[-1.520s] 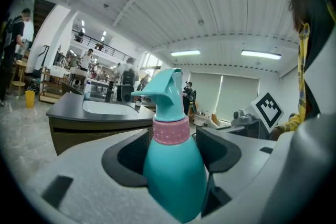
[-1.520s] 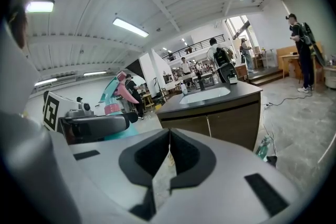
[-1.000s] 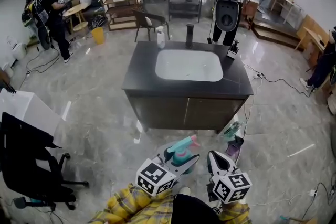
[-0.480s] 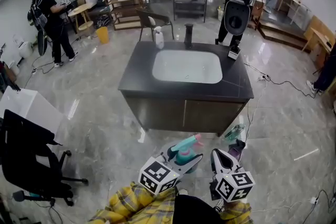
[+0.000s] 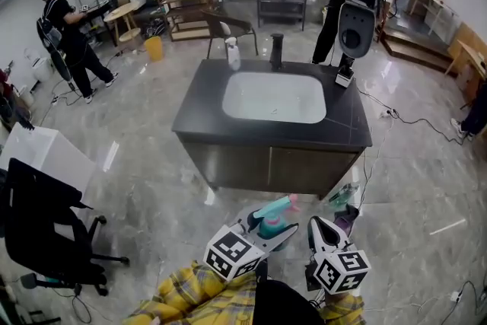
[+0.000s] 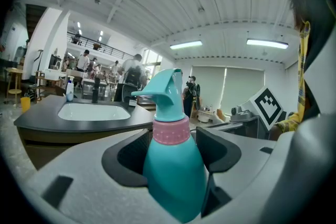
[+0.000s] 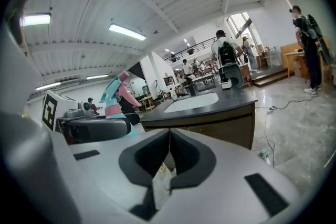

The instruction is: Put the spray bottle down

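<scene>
here, spray bottle [image 6: 171,165] tight in the grasp of left gripper [image 5: 266,232]; right gripper [image 7: 168,150] closed, empty

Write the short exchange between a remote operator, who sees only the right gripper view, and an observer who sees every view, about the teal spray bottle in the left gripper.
Operator: Is the left gripper really clamped on the teal plastic spray bottle?
Observer: Yes. In the left gripper view both jaws press on its body, just below the pink collar.
Operator: Is it over the dark-topped counter with the white sink?
Observer: No. In the head view it hangs over the grey marble floor, short of the counter's front edge.
</scene>
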